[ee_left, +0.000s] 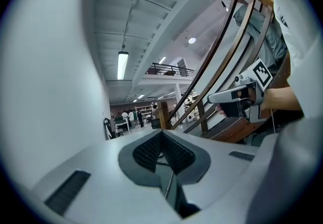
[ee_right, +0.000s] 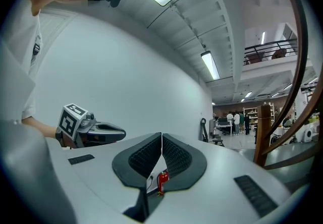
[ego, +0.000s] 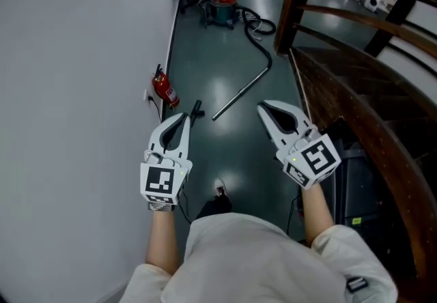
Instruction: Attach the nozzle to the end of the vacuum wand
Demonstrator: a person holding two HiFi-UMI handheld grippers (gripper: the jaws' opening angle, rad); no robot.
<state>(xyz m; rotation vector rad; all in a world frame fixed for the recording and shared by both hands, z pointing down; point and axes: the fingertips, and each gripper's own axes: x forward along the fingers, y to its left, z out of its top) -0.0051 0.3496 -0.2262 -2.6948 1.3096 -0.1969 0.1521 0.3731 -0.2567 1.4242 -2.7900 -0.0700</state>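
Observation:
The metal vacuum wand (ego: 240, 93) lies on the dark floor ahead, its bent far end joined to a black hose (ego: 258, 25) that runs to a red and teal vacuum cleaner (ego: 222, 7). A small black piece, maybe the nozzle (ego: 196, 110), lies by the wand's near end. My left gripper (ego: 181, 118) is held level above the floor, shut and empty, just left of that piece. My right gripper (ego: 262, 108) is also shut and empty, to the right of the wand's near end. Each gripper shows in the other's view: right gripper (ee_left: 237, 98), left gripper (ee_right: 93, 133).
A white wall (ego: 82, 90) runs along the left, with a red fire extinguisher (ego: 165, 90) at its foot, also showing below my shut right jaws as the extinguisher (ee_right: 162, 181). A curved wooden stair railing (ego: 355, 83) closes the right side. A black box (ego: 362, 189) stands near my right arm.

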